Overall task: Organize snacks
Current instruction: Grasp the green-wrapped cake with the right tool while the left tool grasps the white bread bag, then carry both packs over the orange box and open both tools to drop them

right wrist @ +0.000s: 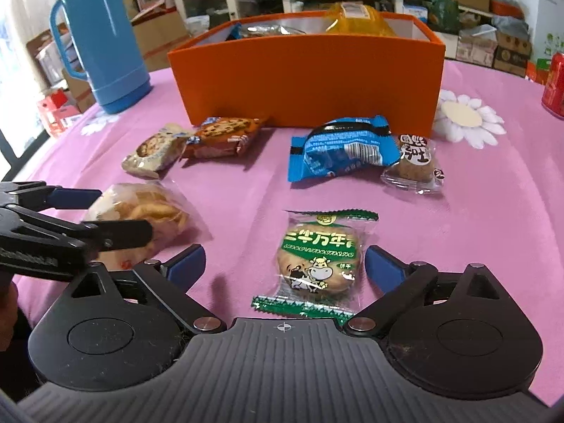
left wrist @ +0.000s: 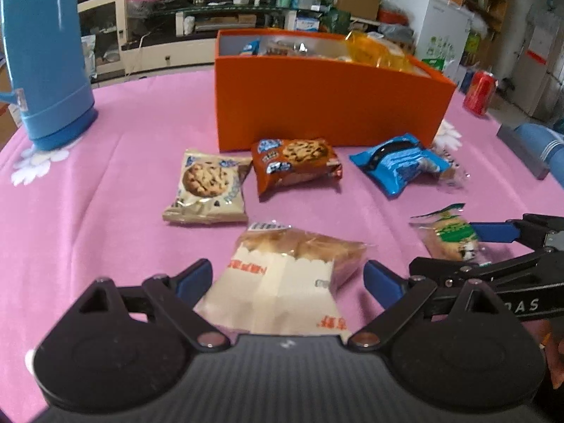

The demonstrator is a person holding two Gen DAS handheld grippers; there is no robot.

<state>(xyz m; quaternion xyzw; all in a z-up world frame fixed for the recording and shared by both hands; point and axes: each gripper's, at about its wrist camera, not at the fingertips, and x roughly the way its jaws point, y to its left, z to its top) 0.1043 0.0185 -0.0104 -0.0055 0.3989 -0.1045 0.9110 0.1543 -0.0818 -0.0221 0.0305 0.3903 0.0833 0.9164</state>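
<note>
The left gripper [left wrist: 288, 276] hangs low over the pink-covered desk [left wrist: 116, 183] with its fingers spread wide, one blue pad on each side of a white-and-clear bread packet [left wrist: 282, 282]. The pads stand just beside the packet's edges, and none presses on it. To its right, the right gripper [right wrist: 285, 264] has its fingers open as well, bracketing a green-wrapped biscuit pack with a cartoon cow [right wrist: 319, 264] – the pack lies flat on the cloth between the pads, apart from both.

Farther back on the desk stands an orange box [left wrist: 317, 105], already holding several snacks, among them a yellow-orange bag [left wrist: 377, 51] poking above its rim. Along the box's near wall lies a row of packets: a beige chocolate-chip cookie pack [left wrist: 206, 187] at the left, a brown cookie pack [left wrist: 296, 164] just beside it with corners touching, then a blue wrapper [left wrist: 398, 164], and at the far right a small clear-wrapped round cake [right wrist: 414, 164] – its edge meets the blue wrapper.

A tall blue thermos [left wrist: 46, 56] stands far left on the desk. A red can [left wrist: 479, 93] stands at the far right edge, beyond the box.
</note>
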